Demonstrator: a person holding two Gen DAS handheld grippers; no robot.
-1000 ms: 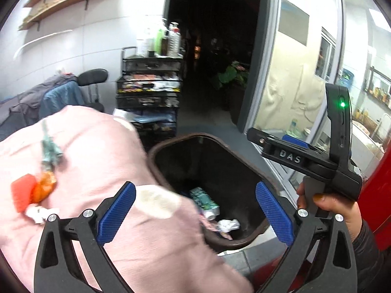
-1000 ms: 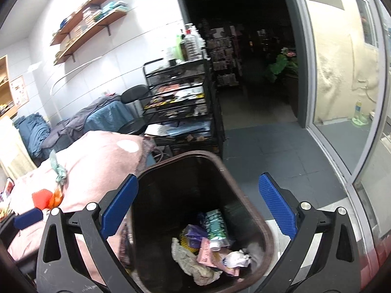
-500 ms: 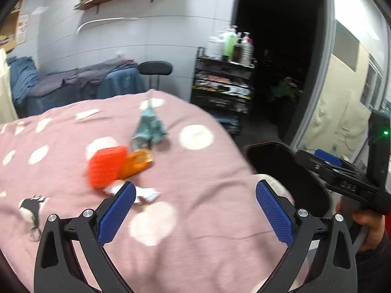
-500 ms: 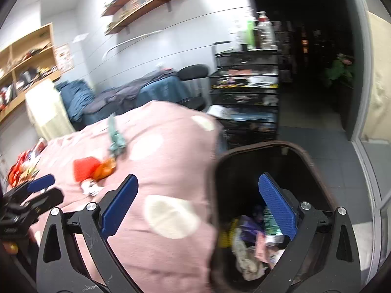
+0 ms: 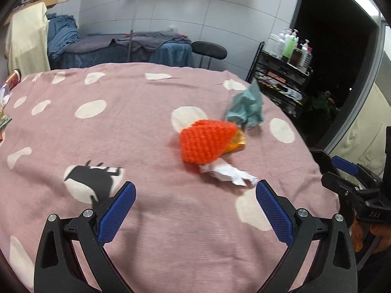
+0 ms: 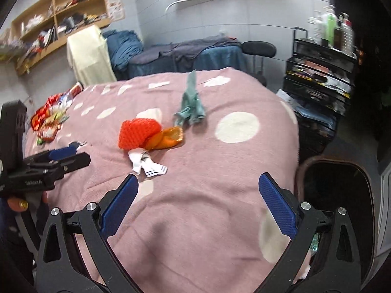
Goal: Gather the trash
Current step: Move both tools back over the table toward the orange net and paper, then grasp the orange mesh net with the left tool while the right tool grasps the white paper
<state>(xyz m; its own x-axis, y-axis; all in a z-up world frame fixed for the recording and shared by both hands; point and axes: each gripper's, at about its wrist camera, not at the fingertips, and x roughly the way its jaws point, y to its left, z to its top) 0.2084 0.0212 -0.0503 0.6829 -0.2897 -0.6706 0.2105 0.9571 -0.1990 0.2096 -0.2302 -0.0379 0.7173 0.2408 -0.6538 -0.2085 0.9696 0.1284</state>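
both views swung from the bin (image 6: 337, 190) to the pink blanket (image 5: 151, 131); left claw (image 5: 195, 210) and right claw (image 6: 198, 205) gape wide, empty.

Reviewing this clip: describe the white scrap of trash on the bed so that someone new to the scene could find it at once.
Start at the pink blanket with white spots that covers the bed. Near its middle lies a small cluster of trash; the crumpled white paper sits at the cluster's near edge, right against the orange-red mesh piece. It is the only white item; the teal crumpled paper lies on the far side.
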